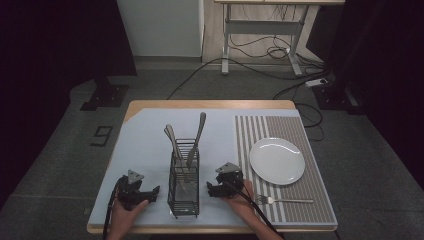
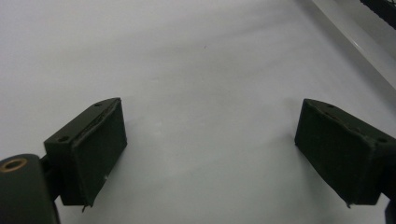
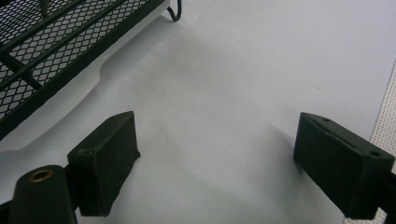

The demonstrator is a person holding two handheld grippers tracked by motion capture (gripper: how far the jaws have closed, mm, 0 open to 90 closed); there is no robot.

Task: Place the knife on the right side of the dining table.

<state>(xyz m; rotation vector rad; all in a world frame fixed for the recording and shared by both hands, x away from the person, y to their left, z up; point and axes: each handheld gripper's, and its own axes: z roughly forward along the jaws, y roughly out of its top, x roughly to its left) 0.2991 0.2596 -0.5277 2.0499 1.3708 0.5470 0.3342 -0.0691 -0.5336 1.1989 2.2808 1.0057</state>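
Clearly, the main risk was judged to be a knock against the wire cutlery rack, which stood between the two grippers near the table's front edge: it was tall, narrow and light-looking, and the long utensils leaning out of its top could have been tipped with it by a sideways brush. A second risk was seen at the fork, lying flat on the striped placemat just in front of the white plate; so thin a handle might have slid under a jaw rather than been caught.

The left gripper was held just left of the rack, jaws spread wide, nothing between them but bare table cover. The right gripper was held just right of the rack, likewise spread and empty; in the right gripper view the rack's mesh base was seen ahead and to the left, apart from the jaws. The fork was placed to the right gripper's right and slightly nearer the person, near but untouched.
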